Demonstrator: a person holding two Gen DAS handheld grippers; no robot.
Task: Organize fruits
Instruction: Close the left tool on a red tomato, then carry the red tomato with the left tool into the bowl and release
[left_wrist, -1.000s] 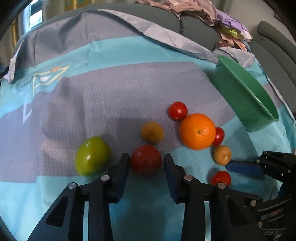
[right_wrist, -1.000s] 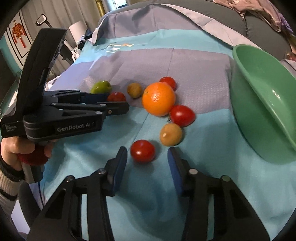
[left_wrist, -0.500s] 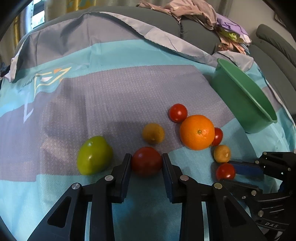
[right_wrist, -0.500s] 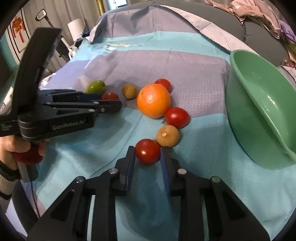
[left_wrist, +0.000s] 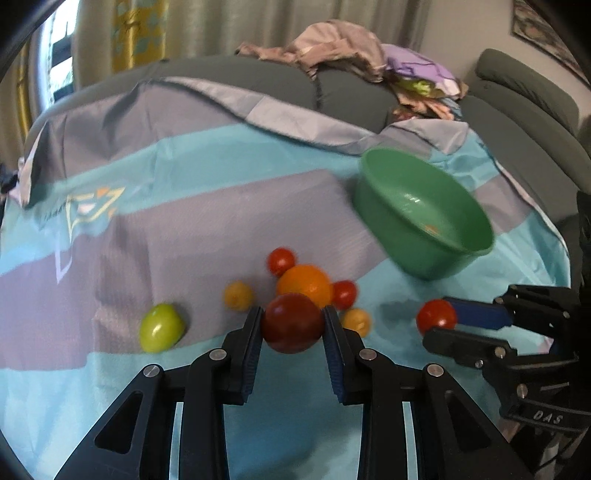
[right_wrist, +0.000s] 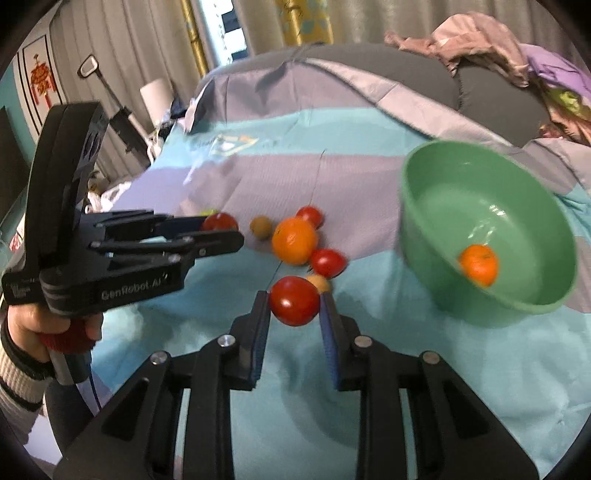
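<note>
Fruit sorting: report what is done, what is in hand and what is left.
Done: one small orange fruit lies in the green bowl.
In hand: the left gripper is shut on a dark red tomato; the right gripper is shut on a red tomato.
Left on the cloth: big orange, green fruit, several small red and yellow ones.

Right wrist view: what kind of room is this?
Probably a home living room: grey sofa under a striped cloth, heaped clothes on its back, curtains behind.
</note>
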